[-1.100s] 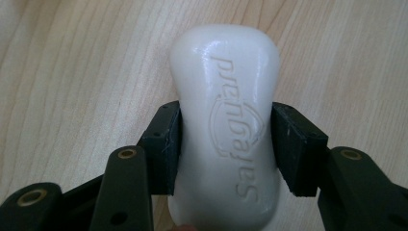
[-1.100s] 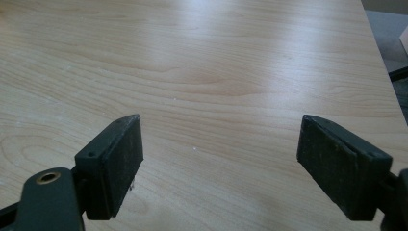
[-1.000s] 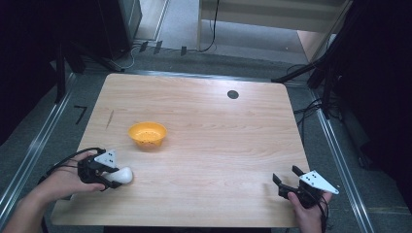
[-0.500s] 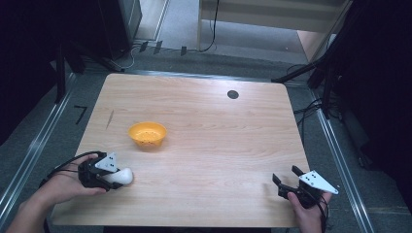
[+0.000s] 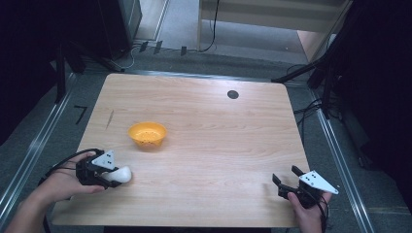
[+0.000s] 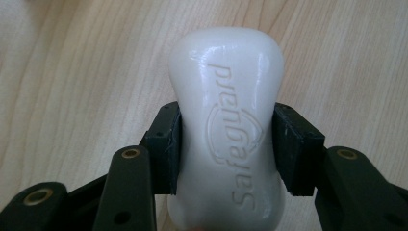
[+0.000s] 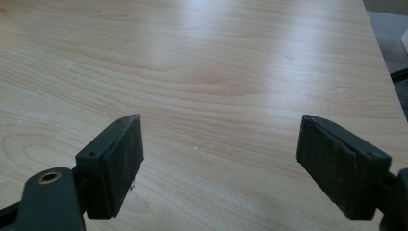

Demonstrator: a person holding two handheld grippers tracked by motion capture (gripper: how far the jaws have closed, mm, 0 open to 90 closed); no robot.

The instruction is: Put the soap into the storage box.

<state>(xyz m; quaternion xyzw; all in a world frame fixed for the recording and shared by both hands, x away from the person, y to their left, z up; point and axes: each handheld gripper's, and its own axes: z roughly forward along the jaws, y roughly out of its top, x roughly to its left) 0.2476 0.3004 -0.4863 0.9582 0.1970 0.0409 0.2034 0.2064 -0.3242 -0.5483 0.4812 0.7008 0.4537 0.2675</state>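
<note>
Grasp stage: left gripper [image 6: 226, 144] fingers clamped on white soap bar [image 6: 226, 110] at near-left worktop [image 5: 218, 136]; right gripper [image 7: 219, 163] fingers apart, idle; next, probably carry to orange bowl [image 5: 147, 134], release inside.

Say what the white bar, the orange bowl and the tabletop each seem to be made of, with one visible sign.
White bar: soap, smooth and waxy, a brand name pressed into it. Orange bowl: probably plastic, judging by its even bright colour and thin rim. Tabletop: wood or wood-look laminate, pale grain lines under a soft sheen.
</note>
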